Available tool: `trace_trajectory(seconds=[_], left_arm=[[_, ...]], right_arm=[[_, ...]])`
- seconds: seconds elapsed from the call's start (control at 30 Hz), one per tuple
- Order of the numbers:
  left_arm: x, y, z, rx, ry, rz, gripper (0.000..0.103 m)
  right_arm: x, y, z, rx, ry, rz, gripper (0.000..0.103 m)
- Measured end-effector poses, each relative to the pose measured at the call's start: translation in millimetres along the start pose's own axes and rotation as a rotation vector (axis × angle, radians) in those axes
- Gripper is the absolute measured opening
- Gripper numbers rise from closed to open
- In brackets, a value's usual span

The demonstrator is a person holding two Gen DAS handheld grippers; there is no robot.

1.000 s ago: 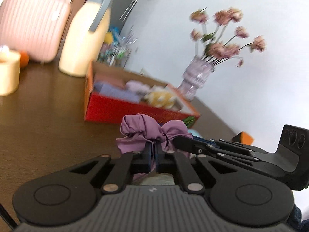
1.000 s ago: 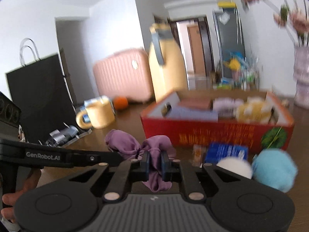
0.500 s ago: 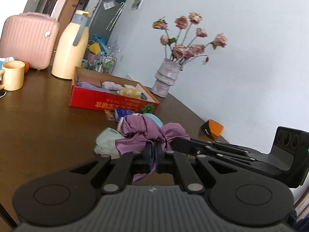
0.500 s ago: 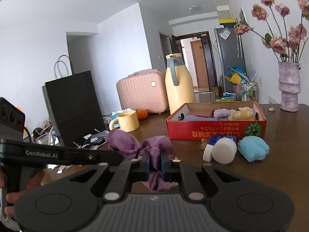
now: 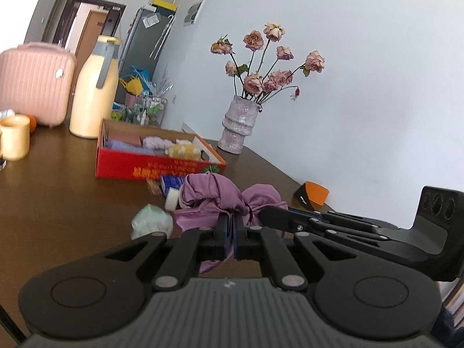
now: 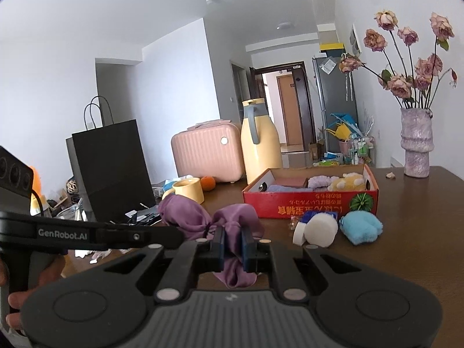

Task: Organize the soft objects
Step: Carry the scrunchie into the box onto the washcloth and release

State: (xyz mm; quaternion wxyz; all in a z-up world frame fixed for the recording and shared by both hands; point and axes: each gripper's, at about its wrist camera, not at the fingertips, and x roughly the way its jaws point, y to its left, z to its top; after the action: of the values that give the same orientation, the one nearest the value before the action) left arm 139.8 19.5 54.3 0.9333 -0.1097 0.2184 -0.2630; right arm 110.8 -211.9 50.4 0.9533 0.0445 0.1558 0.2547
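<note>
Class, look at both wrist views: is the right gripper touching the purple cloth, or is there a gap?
Touching. The right wrist view shows the right gripper with its pads closed on a fold of the purple cloth, fabric bunched between them.

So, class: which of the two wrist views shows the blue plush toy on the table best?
The right wrist view: the blue plush toy lies unobstructed in front of the red box, beside a white sponge. In the left wrist view the purple cloth hides it entirely.

Dark wooden table (image 6: 406, 232) — red box (image 6: 316, 206), vase (image 6: 416, 145), yellow mug (image 6: 188, 190), blue plush (image 6: 361, 227).
</note>
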Motion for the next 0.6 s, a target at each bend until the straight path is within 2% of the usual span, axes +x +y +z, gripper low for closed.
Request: trace_trajectory(seconds=[0.17,0.3,0.4,0.47,0.6], left_arm=[[37,15,52,0.078,-0.028,0.069,0.004],[81,33,104,0.147,-0.027,0.139,0.004],[128,59,142,0.157,0.015,0.175,0.004],[164,83,160,0.122,0.066,0.2,0.004],[239,128,171,0.077,0.186,0.276,0.004]], right_arm=[[31,-7,28,-0.037,-0.013,-0.01,0.011],[84,-30,74,-0.006,-0.002,0.013,0.01],[133,-49,112,0.01,0.02,0.007,0.01],[169,-57,132,-0.013,0.051,-0.016,0.01],[260,-81,157,-0.028,0.184,-0.061,0.01]])
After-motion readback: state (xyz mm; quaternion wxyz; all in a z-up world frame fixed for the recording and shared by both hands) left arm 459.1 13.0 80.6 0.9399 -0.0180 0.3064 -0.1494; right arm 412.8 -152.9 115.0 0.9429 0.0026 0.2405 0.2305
